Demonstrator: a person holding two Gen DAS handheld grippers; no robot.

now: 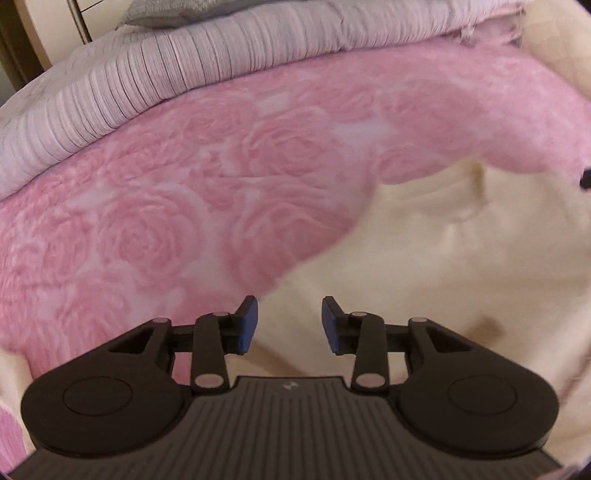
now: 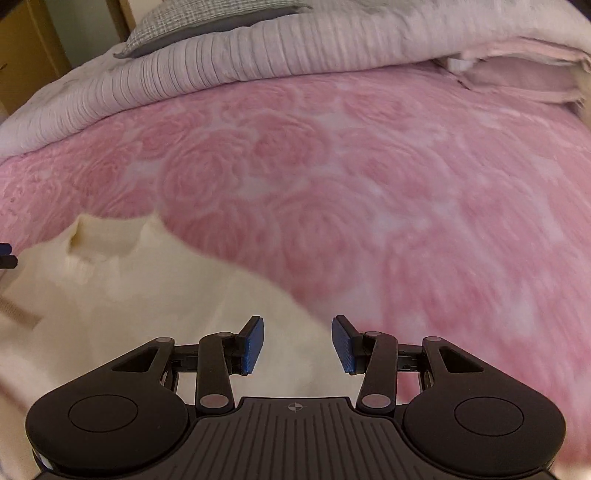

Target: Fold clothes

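A cream garment (image 1: pixel 461 258) lies spread on a pink rose-patterned bedspread (image 1: pixel 184 184); in the right wrist view the garment (image 2: pixel 147 295) fills the lower left. My left gripper (image 1: pixel 289 325) hovers over the garment's left edge, jaws apart with nothing between its blue pads (image 1: pixel 248 325). Over the garment's right edge, my right gripper (image 2: pixel 298 345) is also open and holds nothing. A dark tip of the other gripper (image 2: pixel 7 256) shows at the left border of the right wrist view. Both views are motion-blurred.
A ribbed pale pink duvet (image 1: pixel 147 85) is bunched along the far side of the bed, with a grey checked pillow (image 2: pixel 192 26) on it. Wooden furniture (image 2: pixel 26 48) stands at the far left behind the bed.
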